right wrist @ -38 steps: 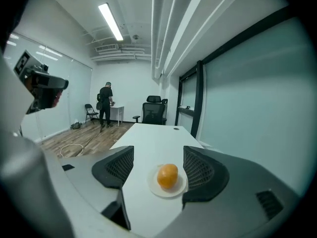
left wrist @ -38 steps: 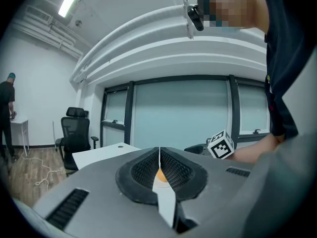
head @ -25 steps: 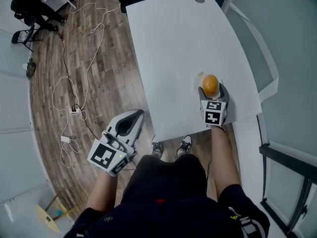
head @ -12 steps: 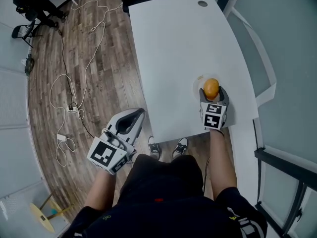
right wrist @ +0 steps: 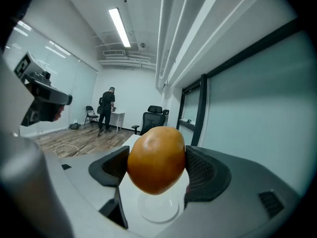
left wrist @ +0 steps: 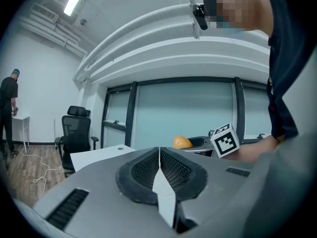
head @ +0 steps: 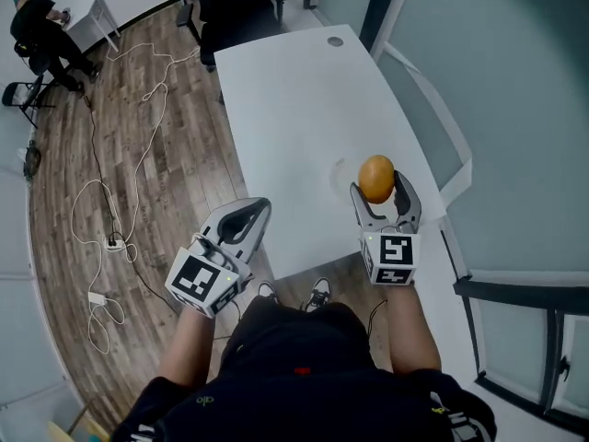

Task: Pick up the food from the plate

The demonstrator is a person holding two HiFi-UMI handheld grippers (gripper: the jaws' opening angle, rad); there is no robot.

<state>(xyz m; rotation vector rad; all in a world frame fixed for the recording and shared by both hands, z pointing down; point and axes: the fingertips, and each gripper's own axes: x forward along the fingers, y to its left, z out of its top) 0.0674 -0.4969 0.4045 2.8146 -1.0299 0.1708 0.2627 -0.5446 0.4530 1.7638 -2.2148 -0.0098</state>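
An orange, egg-shaped food piece (head: 376,179) (right wrist: 156,159) is clamped between the jaws of my right gripper (head: 378,188) (right wrist: 156,166), held in the air above the white table (head: 294,109). Below it, a small clear plate (right wrist: 158,208) (head: 343,172) rests on the table with nothing on it. My left gripper (head: 241,226) (left wrist: 159,175) is shut and holds nothing; it hangs off the table's left edge over the wooden floor. In the left gripper view the food piece (left wrist: 182,143) shows far off beside the right gripper's marker cube (left wrist: 225,140).
A black office chair (head: 235,3) stands at the table's far end. Cables (head: 110,182) trail over the wooden floor on the left. A person (head: 41,26) stands at a small white table far left. Glass partition walls (head: 479,109) run along the right.
My right gripper has lifted the orange food piece up off the plate and nearer to me. The left gripper has hardly moved.
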